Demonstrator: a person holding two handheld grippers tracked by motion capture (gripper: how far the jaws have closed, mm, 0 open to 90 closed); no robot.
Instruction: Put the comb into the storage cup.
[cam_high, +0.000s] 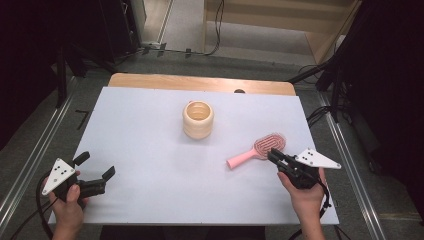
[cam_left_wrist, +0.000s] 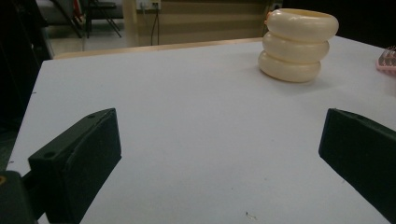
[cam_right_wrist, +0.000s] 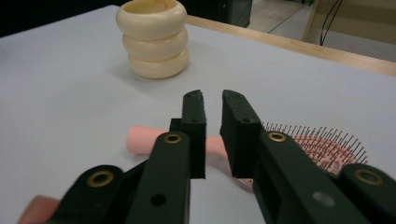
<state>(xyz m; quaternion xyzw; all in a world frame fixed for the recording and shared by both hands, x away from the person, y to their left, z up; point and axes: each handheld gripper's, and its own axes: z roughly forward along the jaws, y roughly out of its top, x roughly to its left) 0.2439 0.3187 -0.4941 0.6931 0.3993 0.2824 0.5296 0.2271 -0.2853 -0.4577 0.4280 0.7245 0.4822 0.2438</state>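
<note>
A pink hairbrush (cam_high: 257, 150) lies bristles up on the white table top (cam_high: 150, 150) at the right, its handle pointing left and toward the person. My right gripper (cam_high: 273, 154) hovers at the brush's neck. In the right gripper view it (cam_right_wrist: 212, 95) is shut to a narrow slit with nothing in it, and the brush (cam_right_wrist: 327, 149) lies just beyond and beneath. A cream ribbed cup (cam_high: 198, 119) stands upright mid-table. My left gripper (cam_high: 96, 166) rests at the front left, open wide (cam_left_wrist: 217, 126) and holding nothing, far from the cup (cam_left_wrist: 299, 44).
The white top covers a wooden table whose far edge (cam_high: 200, 82) shows as a strip. Dark stands and cables (cam_high: 320, 75) ring the table on the floor. Bare white surface lies between the two grippers and in front of the cup (cam_right_wrist: 153, 37).
</note>
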